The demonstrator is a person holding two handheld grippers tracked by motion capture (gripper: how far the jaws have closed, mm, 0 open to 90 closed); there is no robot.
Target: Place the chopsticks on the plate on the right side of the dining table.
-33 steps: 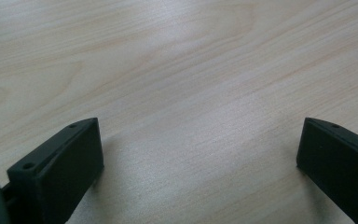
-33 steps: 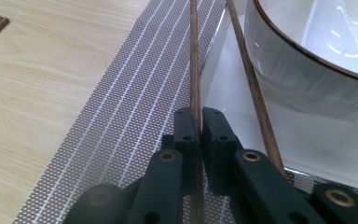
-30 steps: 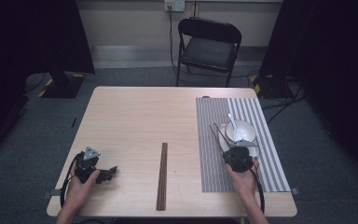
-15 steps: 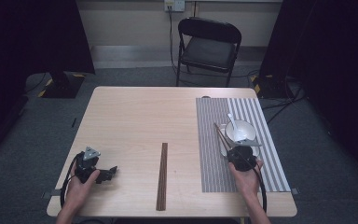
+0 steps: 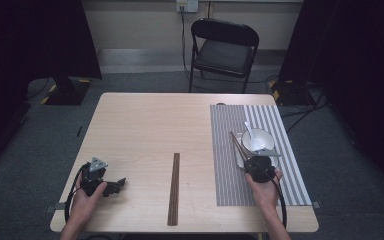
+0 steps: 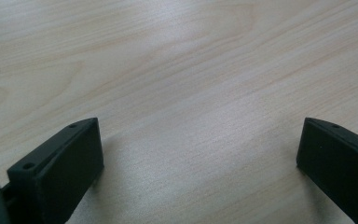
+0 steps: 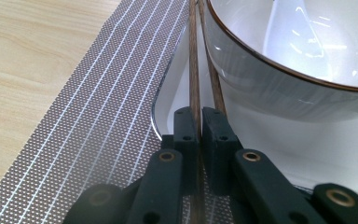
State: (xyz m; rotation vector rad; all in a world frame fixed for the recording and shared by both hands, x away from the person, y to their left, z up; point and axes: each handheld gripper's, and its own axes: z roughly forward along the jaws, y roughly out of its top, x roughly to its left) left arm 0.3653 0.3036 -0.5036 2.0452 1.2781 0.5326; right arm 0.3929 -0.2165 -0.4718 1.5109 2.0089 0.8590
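Observation:
My right gripper sits on the striped placemat, shut on a pair of brown chopsticks that point away along the left side of a white bowl. In the right gripper view, the jaws pinch the chopsticks beside the bowl, which stands on a white plate. A white spoon lies in the bowl. My left gripper rests open near the table's front left; its jaws stand wide apart over bare wood.
A second pair of dark chopsticks lies lengthwise at the middle front of the wooden table. A black folding chair stands beyond the far edge. The placemat covers the table's right side.
My right gripper, with the chopsticks in it, has shifted slightly right, closer to the bowl and plate. The left gripper has not moved.

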